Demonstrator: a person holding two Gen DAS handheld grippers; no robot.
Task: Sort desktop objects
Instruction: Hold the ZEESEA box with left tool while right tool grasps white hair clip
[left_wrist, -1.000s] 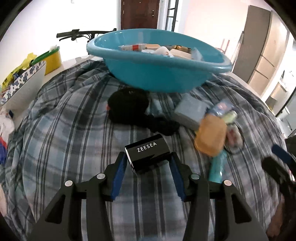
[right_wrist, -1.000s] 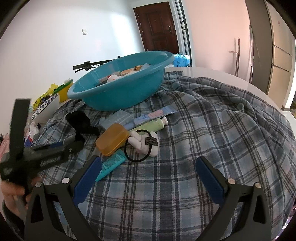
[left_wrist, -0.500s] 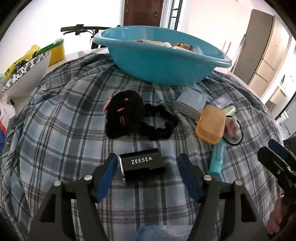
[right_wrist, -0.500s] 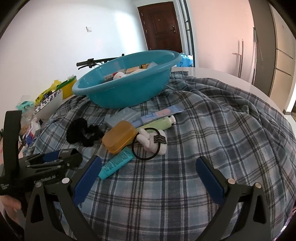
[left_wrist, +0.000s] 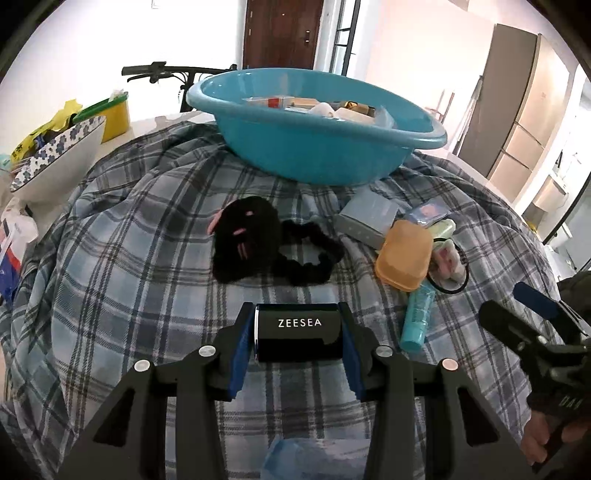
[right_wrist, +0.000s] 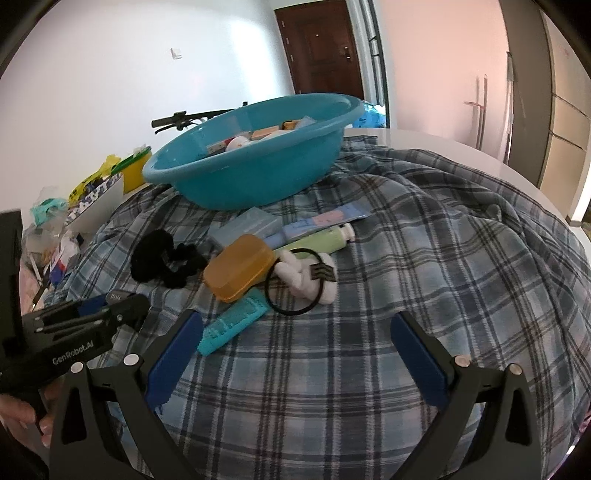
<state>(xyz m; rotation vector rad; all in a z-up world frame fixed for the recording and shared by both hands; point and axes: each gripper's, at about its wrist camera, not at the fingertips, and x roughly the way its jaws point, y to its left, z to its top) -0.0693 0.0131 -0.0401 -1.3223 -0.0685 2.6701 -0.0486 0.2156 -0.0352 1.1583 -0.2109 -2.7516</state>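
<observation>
My left gripper (left_wrist: 298, 341) is shut on a black ZEESEA box (left_wrist: 298, 331), its blue pads pressed on both ends, low over the plaid cloth. It also shows in the right wrist view (right_wrist: 110, 310). A teal basin (left_wrist: 314, 147) holding several small boxes stands at the back. Between them lie a black plush toy (left_wrist: 245, 240), a black scrunchie (left_wrist: 314, 254), a grey-blue box (left_wrist: 369, 218), an orange case (left_wrist: 404, 254) and a teal tube (left_wrist: 415, 321). My right gripper (right_wrist: 295, 354) is open and empty above bare cloth, right of the pile.
A white plush on a black hair tie (right_wrist: 306, 275), a green tube (right_wrist: 321, 240) and a blue-pink tube (right_wrist: 325, 221) lie by the orange case. A patterned bowl (left_wrist: 55, 162) and a yellow container (left_wrist: 114, 114) stand at the left. A bicycle handlebar (left_wrist: 166, 70) is behind.
My left gripper had let the ZEESEA box rest on the cloth with its jaws wide; it has now closed on the box's two ends. My right gripper stayed open and barely moved.
</observation>
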